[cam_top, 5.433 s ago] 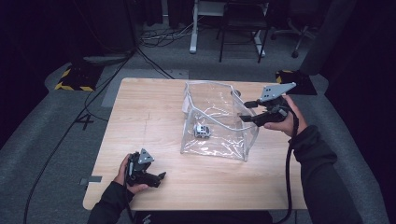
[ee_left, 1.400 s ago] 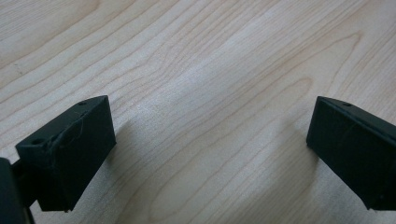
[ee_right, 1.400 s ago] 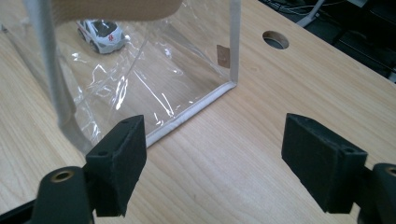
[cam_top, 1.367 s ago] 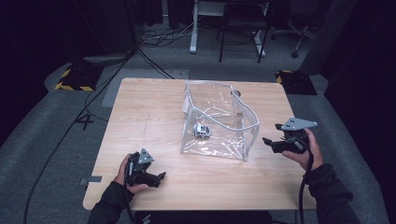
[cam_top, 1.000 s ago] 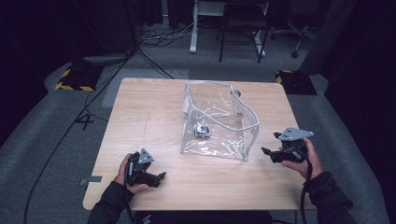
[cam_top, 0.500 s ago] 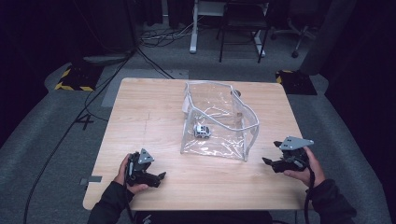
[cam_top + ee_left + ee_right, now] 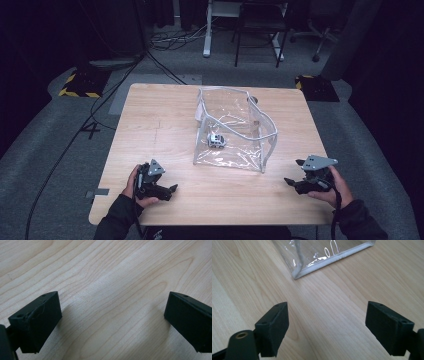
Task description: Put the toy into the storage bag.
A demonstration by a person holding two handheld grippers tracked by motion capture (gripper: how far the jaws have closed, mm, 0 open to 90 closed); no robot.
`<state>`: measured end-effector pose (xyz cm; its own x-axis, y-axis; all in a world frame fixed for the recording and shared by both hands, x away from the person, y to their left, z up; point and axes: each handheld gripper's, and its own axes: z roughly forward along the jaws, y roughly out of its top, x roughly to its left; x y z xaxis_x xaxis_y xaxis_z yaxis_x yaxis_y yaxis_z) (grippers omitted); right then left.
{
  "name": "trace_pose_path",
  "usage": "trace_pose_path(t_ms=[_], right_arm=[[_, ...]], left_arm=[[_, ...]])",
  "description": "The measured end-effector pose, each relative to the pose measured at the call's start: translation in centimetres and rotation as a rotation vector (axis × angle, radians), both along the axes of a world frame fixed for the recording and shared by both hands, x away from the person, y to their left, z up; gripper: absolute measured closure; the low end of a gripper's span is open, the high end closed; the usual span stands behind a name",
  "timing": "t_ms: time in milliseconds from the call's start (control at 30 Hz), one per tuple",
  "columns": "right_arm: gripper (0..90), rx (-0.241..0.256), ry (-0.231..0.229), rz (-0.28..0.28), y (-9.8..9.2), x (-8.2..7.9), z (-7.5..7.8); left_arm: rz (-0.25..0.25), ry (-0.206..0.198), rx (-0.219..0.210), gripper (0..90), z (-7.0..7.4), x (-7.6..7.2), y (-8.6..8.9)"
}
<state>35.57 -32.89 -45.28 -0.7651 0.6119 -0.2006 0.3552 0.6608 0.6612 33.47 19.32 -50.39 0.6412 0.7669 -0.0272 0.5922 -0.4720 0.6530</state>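
A clear bag (image 7: pixel 232 131) is seen in the middle of the table (image 7: pixel 160 115), standing open at the top. 1 small toy car (image 7: pixel 216 140) is seen inside it, low down on the bag's floor, near the left wall. Nothing else can be seen in the bag.

The biggest change is on the right. About 5 seconds ago the right gripper (image 7: pixel 299 184) was held up at the bag's far right edge. Now it is found low at the near right corner of the table, well apart from the bag. In the right gripper view, its jaws are seen wide apart with nothing between them, and the bag's white-edged corner (image 7: pixel 298 275) is seen ahead on the wood.

The left gripper (image 7: pixel 169 189) has not been moved in that time. It is kept at the near left edge of the table, held in the left hand (image 7: pixel 136 184). In the left gripper view its jaws are also seen wide apart, and bare wood is seen between them.

From this, it can be judged that the car has been put in the bag and the bag has been let go. The work looks done, or nearly done, since both grippers are drawn back to the near side and nothing is held. The bag is left open, so closing it may be the 1 step left, if that is wanted.
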Motion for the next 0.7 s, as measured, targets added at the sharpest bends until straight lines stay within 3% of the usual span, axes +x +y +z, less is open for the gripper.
trace_pose_path(t_ms=[500,700], right_arm=[[18.7,0.022,0.049,-0.025,-2.0,-1.7,-2.1],[18.5,0.058,0.067,-0.053,-3.0,-2.1,-2.8]], left_arm=[[-0.001,-0.001,0.0,1.4,0.0,0.0,0.0],[-0.007,-0.007,0.001,1.4,0.0,0.1,0.0]])
